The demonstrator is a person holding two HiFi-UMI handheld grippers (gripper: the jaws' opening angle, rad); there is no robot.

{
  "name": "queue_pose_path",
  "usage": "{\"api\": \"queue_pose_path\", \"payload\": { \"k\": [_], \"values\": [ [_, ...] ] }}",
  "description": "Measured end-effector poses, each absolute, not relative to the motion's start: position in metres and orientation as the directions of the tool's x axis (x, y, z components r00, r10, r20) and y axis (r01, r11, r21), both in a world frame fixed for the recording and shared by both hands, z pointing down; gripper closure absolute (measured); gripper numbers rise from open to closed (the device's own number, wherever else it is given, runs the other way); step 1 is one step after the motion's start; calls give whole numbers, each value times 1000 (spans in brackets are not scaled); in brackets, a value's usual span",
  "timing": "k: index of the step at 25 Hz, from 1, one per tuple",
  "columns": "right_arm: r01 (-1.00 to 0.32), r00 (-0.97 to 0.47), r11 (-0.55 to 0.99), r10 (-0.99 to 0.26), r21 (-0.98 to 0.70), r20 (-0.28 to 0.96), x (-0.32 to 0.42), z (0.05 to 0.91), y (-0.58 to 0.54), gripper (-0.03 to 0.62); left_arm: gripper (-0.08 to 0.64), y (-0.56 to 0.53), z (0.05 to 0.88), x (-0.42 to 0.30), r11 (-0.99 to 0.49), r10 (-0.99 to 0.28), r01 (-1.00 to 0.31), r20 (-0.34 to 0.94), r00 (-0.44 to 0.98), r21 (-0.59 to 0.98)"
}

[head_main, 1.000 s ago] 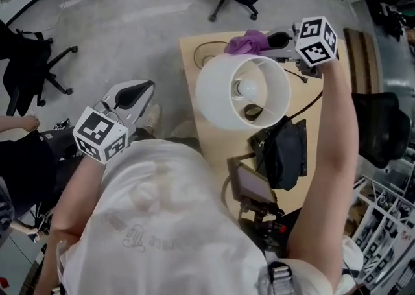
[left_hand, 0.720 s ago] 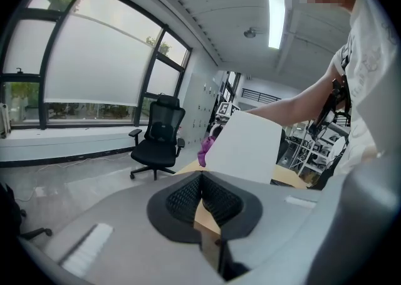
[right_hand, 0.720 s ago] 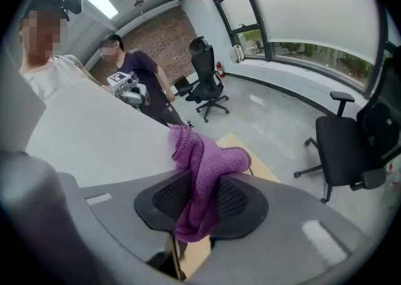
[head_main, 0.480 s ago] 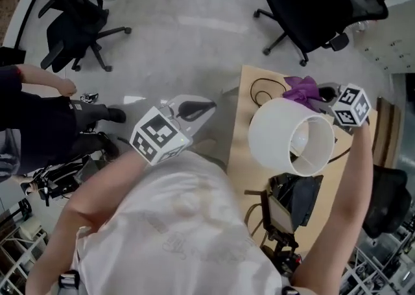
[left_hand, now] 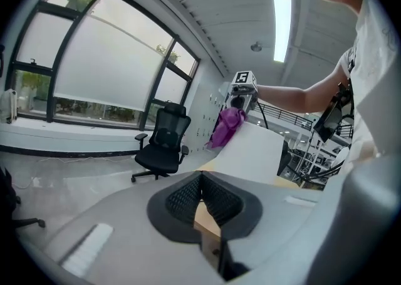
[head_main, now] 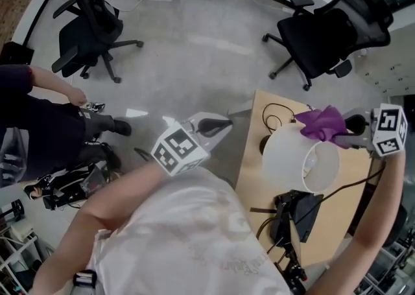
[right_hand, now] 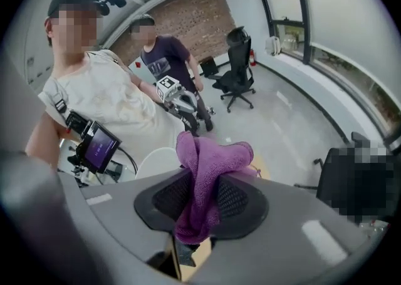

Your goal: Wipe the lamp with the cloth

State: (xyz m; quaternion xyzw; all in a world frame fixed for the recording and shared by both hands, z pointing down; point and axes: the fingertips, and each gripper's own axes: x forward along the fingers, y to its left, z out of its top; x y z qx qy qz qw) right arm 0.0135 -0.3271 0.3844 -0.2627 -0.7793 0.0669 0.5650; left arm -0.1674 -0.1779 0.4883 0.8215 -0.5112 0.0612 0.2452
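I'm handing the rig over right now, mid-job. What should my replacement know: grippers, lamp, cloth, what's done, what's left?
Right gripper: shut on the purple cloth, held at the far rim of the lamp shade.
Left gripper: shut, empty, out over the floor beside the table.
Done: cloth is gripped and at the lamp. How much is wiped can't be told.
To do: wipe around the shade, then the rest of the lamp.

Left gripper (head_main: 219, 124) held out at the left, arm bent, jaws together with nothing between them; right arm stretched far forward; right gripper (head_main: 342, 135) pinches purple cloth (head_main: 322, 122) between its jaws.
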Motion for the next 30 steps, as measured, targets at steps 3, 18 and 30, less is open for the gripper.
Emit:
{"api": "queue_pose_path", "payload": {
  "k": [3, 18, 30],
  "values": [
    [301, -114, 832, 516, -466, 849, 9, 409, -317, 477, 558, -171, 484, -170, -376, -810, -869, 340, 477, 323],
    [237, 241, 857, 405, -458, 882, -28, 558, -335, 479, 558, -135, 497, -223, -247, -860, -897, 344, 377, 366],
    [370, 21, 881, 309, -294, 951, -48, 463, -323, 479, 558, -149, 502, -221, -300, -844, -878, 326, 426, 372]
  ]
}}
